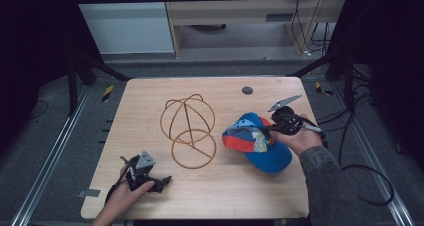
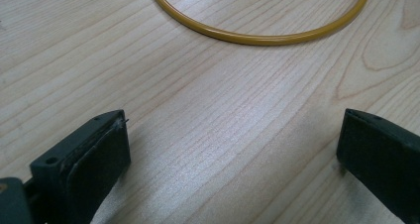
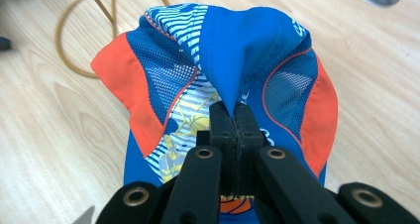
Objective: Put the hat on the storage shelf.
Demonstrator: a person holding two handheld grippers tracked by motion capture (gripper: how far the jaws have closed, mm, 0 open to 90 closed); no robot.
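cap pinched, left gripper idle

left gripper (image 1: 150,178) sits low at the near left of the table (image 1: 225,196), jaws wide apart with bare wood between them. just beyond it lies the wire cap frame (image 1: 188,128), its yellow base ring (image 2: 257,35) flat on the wood. farther right, right gripper (image 3: 236,117) has its jaws pressed together on a fold of the blue and orange cap (image 3: 223,70), right of the frame.
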